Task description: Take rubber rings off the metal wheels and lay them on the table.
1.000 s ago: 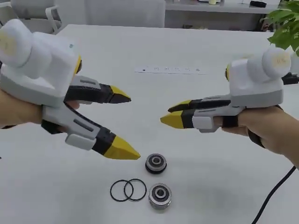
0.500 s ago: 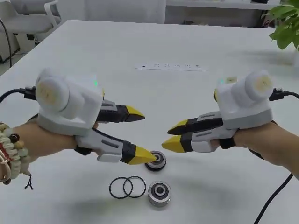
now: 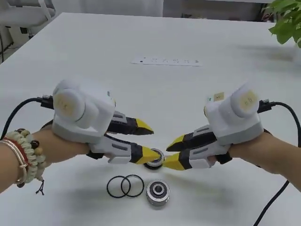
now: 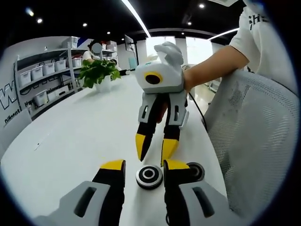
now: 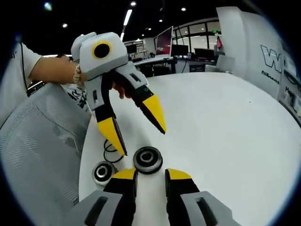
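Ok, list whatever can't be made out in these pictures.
- Head view: yellow tips of the left hand-held gripper and right hand-held gripper cover much of the dark-rimmed metal wheel; contact unclear.
- Left gripper view: the bare silver metal wheel is partly hidden behind that hand-held gripper's own jaw.
- Right gripper view: the two black rubber rings are mostly hidden behind the left hand-held gripper's jaw.
- Head view: print on the white strip is too small.

Head view down from above; gripper views low, close, face to face across the same wheel (image 4: 149, 176).
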Demonstrator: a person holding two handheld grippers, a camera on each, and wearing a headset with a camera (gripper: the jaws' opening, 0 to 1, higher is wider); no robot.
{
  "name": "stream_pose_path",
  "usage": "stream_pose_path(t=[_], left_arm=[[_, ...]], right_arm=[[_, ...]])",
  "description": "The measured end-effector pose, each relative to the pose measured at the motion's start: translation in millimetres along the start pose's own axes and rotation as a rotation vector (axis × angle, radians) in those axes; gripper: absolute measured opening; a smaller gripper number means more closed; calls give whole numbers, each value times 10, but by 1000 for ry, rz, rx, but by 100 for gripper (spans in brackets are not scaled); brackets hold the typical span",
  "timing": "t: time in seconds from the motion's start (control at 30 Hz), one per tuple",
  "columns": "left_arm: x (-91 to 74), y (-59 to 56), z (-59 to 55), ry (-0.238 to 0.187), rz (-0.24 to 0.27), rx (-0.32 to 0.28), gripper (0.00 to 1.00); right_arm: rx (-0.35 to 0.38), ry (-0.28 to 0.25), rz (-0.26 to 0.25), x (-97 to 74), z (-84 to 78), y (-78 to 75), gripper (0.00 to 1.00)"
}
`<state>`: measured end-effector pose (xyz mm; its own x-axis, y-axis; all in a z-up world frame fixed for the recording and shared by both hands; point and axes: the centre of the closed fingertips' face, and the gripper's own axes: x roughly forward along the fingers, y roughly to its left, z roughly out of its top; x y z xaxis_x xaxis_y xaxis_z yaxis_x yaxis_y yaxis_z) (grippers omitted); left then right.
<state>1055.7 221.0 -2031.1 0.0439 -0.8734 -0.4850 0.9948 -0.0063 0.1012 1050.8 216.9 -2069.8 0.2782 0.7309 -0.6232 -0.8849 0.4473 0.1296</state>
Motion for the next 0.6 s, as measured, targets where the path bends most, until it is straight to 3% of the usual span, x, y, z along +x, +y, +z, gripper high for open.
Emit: stream_pose_path(t=[0.07, 0.2, 0.37, 0.43, 0.6], left_arm=[[48, -25, -61, 20, -14, 2, 24], [89, -30, -98, 13, -7, 0, 22], [138, -34, -205, 37, -5, -6, 19], [136, -20, -210, 26, 6, -31, 17], [143, -62, -223, 23, -7, -27, 13]], right_arm=[[1, 2, 4, 6, -12, 7, 20], [-12, 4, 3, 15, -1, 15, 19], [-8, 4, 7, 40, -12, 17, 18], [-12, 8, 8, 40, -20, 23, 18], [-17, 6, 15, 53, -11, 35, 18]])
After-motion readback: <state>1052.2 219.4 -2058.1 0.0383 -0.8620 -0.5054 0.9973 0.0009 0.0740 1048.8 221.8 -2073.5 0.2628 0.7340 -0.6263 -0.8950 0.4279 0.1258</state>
